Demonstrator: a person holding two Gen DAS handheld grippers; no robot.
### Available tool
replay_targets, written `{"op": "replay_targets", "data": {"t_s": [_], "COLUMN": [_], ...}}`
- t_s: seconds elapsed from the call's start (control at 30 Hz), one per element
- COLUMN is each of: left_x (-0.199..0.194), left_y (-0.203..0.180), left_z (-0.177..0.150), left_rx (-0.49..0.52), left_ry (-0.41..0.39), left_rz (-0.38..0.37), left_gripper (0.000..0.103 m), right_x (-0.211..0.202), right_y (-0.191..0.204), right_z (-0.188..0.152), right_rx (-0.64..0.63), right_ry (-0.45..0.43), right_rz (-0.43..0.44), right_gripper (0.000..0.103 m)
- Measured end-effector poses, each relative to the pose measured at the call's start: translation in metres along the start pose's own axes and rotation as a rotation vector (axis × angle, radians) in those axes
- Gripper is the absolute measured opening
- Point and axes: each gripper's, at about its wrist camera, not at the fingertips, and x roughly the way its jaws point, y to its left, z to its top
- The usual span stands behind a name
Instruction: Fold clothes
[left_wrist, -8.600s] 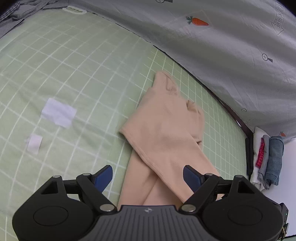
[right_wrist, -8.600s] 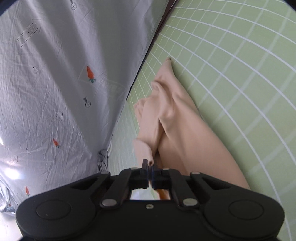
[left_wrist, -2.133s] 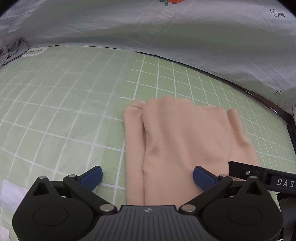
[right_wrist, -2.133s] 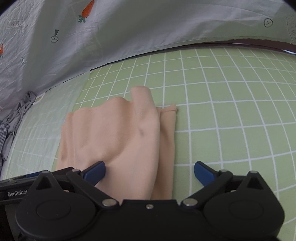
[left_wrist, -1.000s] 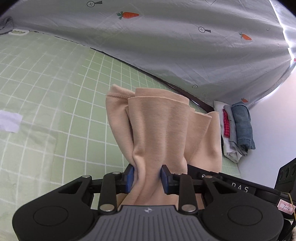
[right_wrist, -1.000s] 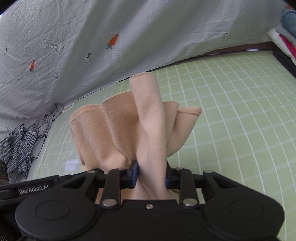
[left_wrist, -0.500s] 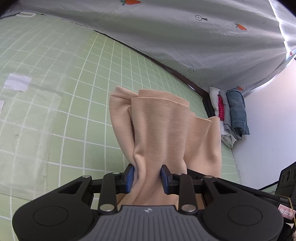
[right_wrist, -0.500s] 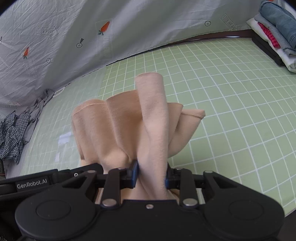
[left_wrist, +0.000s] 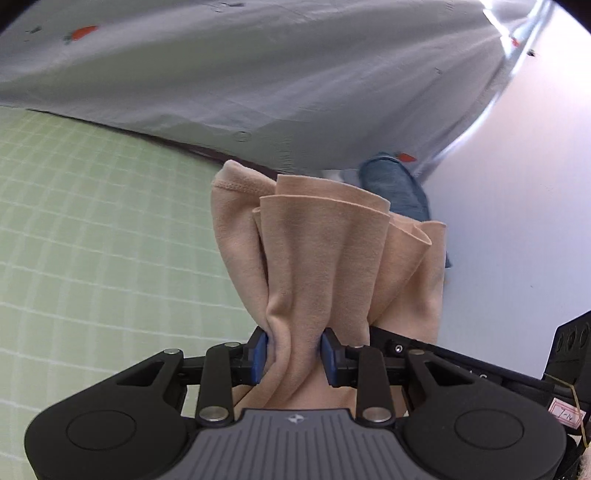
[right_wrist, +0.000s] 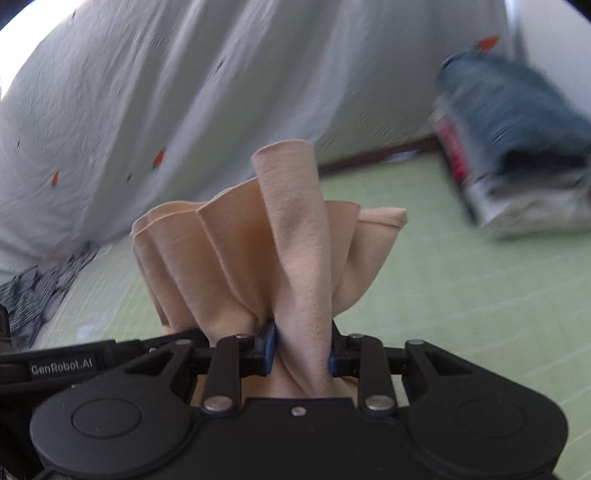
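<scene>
Left gripper narrow, its 2 blue pads pinched on a thick gathered bunch of the beige garment; cloth fills the whole gap and fans out in upright pleats ahead of the fingers, hemmed edge at the far left of the bunch. Right gripper same state: narrow, 2 blue pads clamped on the beige garment, 1 tall rolled fold sticking up straight ahead of the fingers, more pleats spreading to its left, a hemmed edge to the right. Garment is lifted, held by both grippers side by side; part of the other gripper's black body shows at the lower right of the left view and lower left of the right view, touching or just beside the cloth. Below and around the fingers, green gridded mat in the left view; same mat in the right. Beyond the fingers, grey sheet with carrot print hangs as a backdrop, seen too in the right view. Stack of folded clothes, denim on top, ahead and to the right of the right fingers, blurred; in the left view its denim peeks out right behind the held cloth, mostly blocked by it. Checked dark fabric heaped far left of the right fingers, on the mat edge. Background blurred in both views.
</scene>
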Motion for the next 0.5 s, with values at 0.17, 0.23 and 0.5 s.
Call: {"op": "replay_targets", "data": {"t_s": [0.17, 0.23, 0.5], "left_x": [0.088, 0.114, 0.205], "left_y": [-0.101, -0.132, -0.194], "left_z": [0.033, 0.053, 0.188], "left_rx": [0.051, 0.086, 0.187], "left_ry": [0.02, 0.002, -0.185], "left_rz": [-0.149, -0.207, -0.213], "left_gripper": [0.032, 0.032, 0.044], "right_x": [-0.051, -0.066, -0.049], "right_y": [-0.105, -0.141, -0.232], "right_z": [0.062, 0.09, 0.225], "right_rx": [-0.015, -0.027, -0.018], "right_ry": [-0.123, -0.176, -0.462], "right_rz": [-0.129, -0.148, -0.047], "right_gripper": [0.027, 0.027, 0.028]}}
